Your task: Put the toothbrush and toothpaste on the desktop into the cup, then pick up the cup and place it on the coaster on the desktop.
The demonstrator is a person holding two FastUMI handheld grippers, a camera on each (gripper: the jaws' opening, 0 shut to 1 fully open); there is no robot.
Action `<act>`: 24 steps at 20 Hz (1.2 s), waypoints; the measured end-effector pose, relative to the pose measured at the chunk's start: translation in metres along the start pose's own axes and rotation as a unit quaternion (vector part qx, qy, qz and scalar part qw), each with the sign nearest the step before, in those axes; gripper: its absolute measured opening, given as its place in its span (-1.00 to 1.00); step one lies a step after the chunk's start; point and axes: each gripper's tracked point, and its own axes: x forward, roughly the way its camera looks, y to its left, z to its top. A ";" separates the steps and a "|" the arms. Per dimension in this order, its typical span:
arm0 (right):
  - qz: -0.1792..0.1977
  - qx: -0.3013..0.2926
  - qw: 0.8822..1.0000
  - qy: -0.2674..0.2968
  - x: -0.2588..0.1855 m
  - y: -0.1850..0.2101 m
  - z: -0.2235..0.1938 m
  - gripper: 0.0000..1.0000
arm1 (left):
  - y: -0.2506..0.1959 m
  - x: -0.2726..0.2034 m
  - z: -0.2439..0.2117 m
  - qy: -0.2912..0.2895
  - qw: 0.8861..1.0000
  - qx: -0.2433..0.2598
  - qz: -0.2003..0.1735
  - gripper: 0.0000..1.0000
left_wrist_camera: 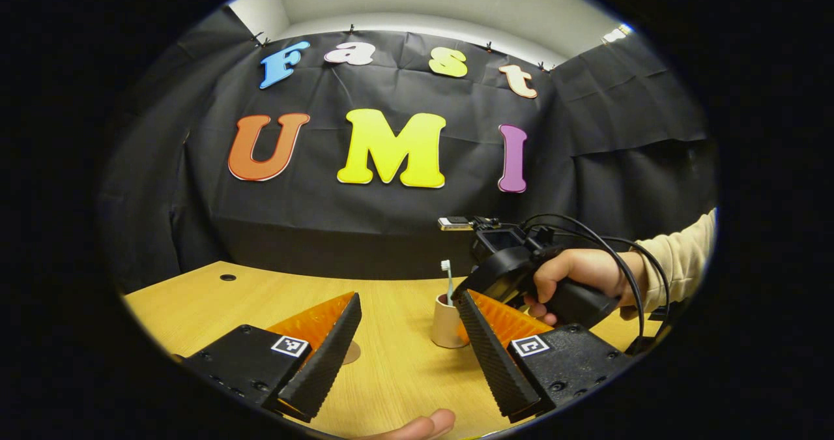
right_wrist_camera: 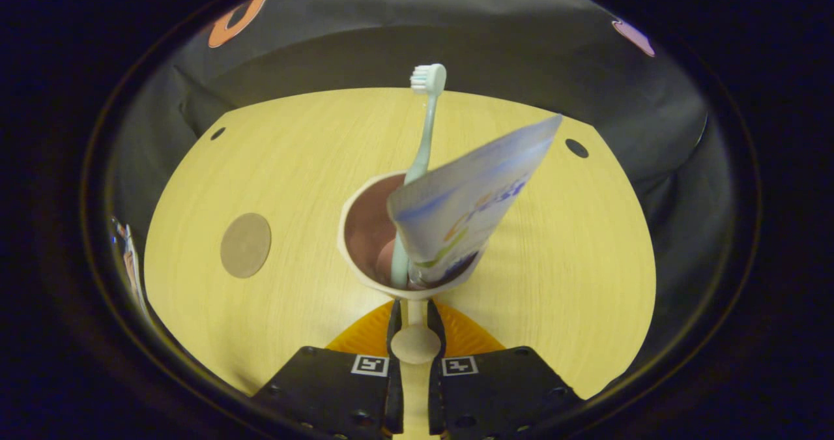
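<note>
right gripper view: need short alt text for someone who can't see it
The right gripper is shut on the handle of a cup holding a toothbrush and a toothpaste tube. A round coaster lies apart on the wooden desktop, to the cup's left.

Even overhead light falls warm on the pale wooden desktop (right_wrist_camera: 273,166), with a faint shadow beside the beige ceramic cup (right_wrist_camera: 365,231). Fisheye distortion bends the desktop's edges into curves. Both views are sharp, darkening slightly toward the rim.
</note>
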 end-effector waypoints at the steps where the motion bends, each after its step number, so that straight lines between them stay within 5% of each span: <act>1: 0.001 -0.008 1.000 -0.010 0.001 0.000 0.004 -0.71 | -0.008 -0.001 -0.002 0.002 1.000 -0.004 -0.008 0.94; 7: 0.021 -0.069 0.996 -0.054 -0.009 0.007 0.016 -0.72 | -0.035 -0.010 -0.002 0.009 0.999 0.003 -0.034 1.00; 19: 0.092 -0.148 0.983 -0.054 0.000 0.006 0.020 -0.72 | 0.038 -0.042 0.007 0.003 0.997 0.005 0.071 0.94; 24: 0.101 -0.159 0.981 -0.045 -0.010 0.000 0.022 -0.72 | 0.043 -0.059 0.011 0.001 0.997 0.002 0.079 0.94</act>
